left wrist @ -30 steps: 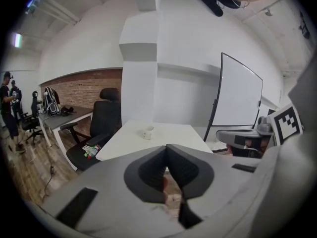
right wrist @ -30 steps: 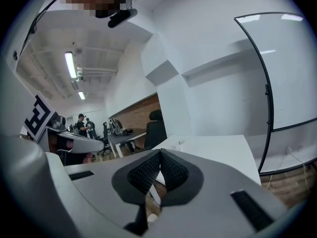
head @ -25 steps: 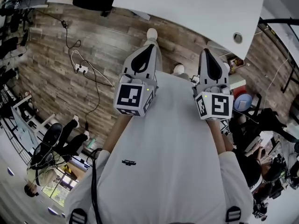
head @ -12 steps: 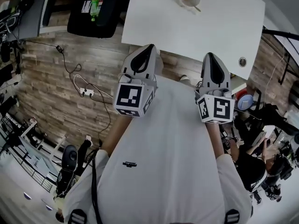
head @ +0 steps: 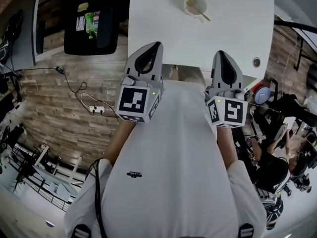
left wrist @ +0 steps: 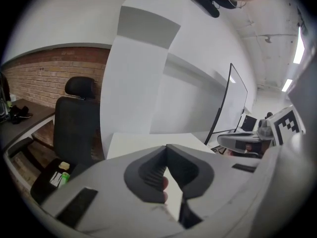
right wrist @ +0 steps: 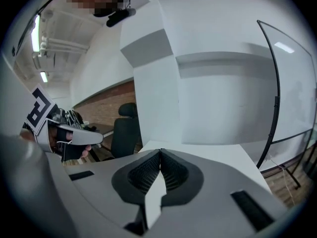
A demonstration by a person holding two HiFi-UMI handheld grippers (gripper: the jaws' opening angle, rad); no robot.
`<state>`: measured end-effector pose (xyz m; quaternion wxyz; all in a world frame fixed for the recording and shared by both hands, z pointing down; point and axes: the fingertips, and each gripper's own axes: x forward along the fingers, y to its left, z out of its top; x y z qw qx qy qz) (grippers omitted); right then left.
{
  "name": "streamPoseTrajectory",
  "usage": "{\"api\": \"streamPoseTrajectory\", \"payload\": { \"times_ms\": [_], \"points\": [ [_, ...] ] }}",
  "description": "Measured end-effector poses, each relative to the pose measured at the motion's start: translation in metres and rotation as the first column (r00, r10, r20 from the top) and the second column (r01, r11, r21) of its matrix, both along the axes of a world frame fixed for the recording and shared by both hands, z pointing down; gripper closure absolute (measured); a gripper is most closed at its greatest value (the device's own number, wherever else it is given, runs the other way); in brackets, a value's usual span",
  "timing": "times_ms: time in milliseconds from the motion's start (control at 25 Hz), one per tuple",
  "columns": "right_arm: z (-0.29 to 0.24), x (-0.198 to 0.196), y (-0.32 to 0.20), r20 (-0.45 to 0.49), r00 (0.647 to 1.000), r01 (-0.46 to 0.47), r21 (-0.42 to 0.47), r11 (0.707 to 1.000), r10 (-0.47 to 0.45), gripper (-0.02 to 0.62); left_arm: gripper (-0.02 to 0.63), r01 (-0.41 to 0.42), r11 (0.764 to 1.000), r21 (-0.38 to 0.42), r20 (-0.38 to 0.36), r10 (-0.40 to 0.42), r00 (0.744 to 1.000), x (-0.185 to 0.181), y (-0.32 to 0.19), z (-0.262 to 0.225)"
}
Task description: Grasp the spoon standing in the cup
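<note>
A white cup (head: 195, 5) stands at the far side of the white table (head: 163, 29), with a yellowish spoon (head: 198, 10) leaning out of it to the right. Both grippers hang close to the person's body, short of the table's near edge and well away from the cup. The left gripper (head: 156, 45) has its jaws shut with nothing between them, tips meeting in the left gripper view (left wrist: 166, 148). The right gripper (head: 221, 54) is likewise shut and empty (right wrist: 159, 151). Neither gripper view shows the cup, only the table top beyond the jaws.
A black office chair (head: 91, 26) with a green bottle on its seat stands left of the table. Cables and a power strip (head: 96, 109) lie on the wooden floor. A round grommet (head: 256, 62) sits in the table's near right corner. A seated person (head: 270, 167) is at the right.
The head view has swung forward: the table has slid down into view and the cup with the spoon now shows. Both grippers keep their place before the body, still shut.
</note>
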<state>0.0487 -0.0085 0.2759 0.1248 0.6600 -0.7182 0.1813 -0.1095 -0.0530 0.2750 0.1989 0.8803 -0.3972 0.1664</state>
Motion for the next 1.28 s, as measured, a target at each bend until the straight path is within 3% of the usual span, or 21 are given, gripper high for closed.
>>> {"api": "streamPoseTrajectory", "payload": {
  "times_ms": [440, 640, 1000, 1280],
  "points": [
    [0.023, 0.013, -0.039, -0.068, 0.991, 0.115, -0.020, 0.993, -0.116, 0.591, 0.597, 0.003, 0.999, -0.051, 0.033, -0.001, 0.999, 0.037, -0.024, 0.023],
    [0.042, 0.011, -0.052, -0.023, 0.989, 0.146, -0.047, 0.988, -0.147, 0.542, 0.597, 0.015, 0.996, -0.083, 0.039, -0.011, 0.999, 0.047, -0.029, 0.040],
    [0.079, 0.020, -0.069, -0.061, 0.979, 0.188, -0.085, 0.978, -0.194, 0.529, 0.597, 0.008, 0.995, -0.102, 0.077, 0.000, 0.997, 0.062, -0.037, 0.068],
    [0.112, 0.019, -0.082, -0.070, 0.972, 0.211, -0.140, 0.967, -0.222, 0.492, 0.597, 0.030, 0.979, -0.199, 0.098, -0.010, 0.995, 0.070, -0.044, 0.098]
  ]
}}
